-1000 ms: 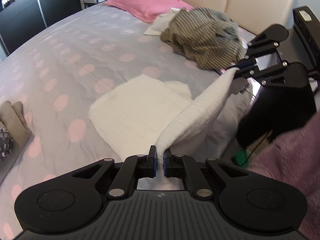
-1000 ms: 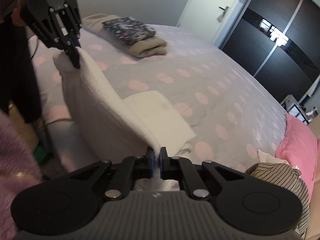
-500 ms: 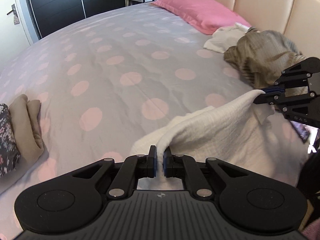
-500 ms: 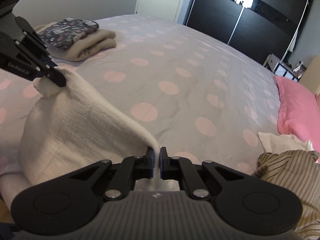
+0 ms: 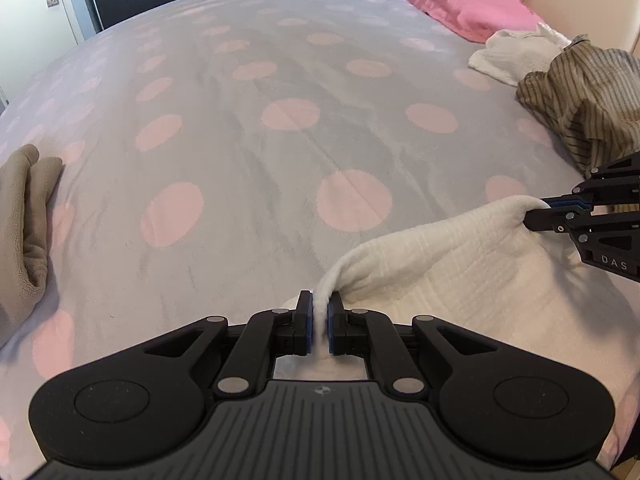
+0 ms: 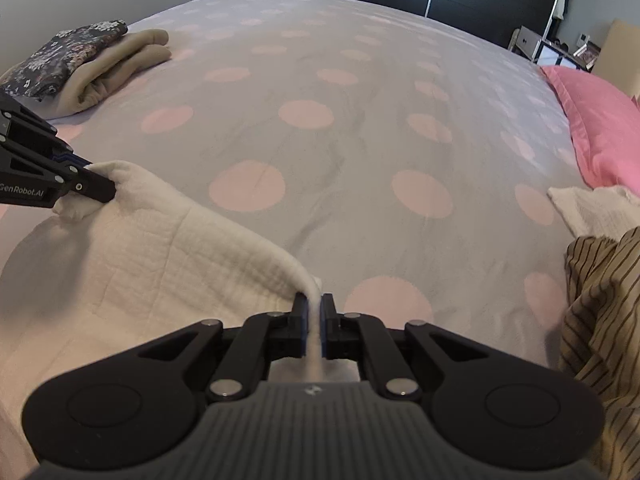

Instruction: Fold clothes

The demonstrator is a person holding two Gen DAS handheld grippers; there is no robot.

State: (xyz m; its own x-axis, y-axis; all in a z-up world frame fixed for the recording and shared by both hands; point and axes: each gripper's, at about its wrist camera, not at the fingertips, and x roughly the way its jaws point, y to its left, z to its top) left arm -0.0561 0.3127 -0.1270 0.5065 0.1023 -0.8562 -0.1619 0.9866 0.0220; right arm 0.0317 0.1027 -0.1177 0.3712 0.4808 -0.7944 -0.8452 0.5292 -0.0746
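A white textured cloth (image 5: 460, 272) lies folded over at the near edge of the grey bed cover with pink dots (image 5: 280, 80). My left gripper (image 5: 319, 312) pinches one corner of its lifted edge; its jaws are opening slightly, and the fabric is still pressed between the pads. At the far right of the left wrist view, my right gripper (image 5: 536, 210) is shut on the other corner. In the right wrist view the right gripper (image 6: 314, 312) clamps the cloth (image 6: 140, 256), and the left gripper (image 6: 100, 188) holds the far corner low over the bed.
A folded beige garment (image 6: 120, 64) with a dark floral one (image 6: 68, 52) on top sits at the left. A crumpled striped garment (image 5: 580, 108), a white garment (image 5: 516, 56) and a pink pillow (image 5: 448, 0) lie to the right. Dark wardrobe doors stand beyond the bed.
Both grippers carried the cloth's edge forward over the bed and down. The cloth, which hung raised between them, now drapes low over its lower layer.
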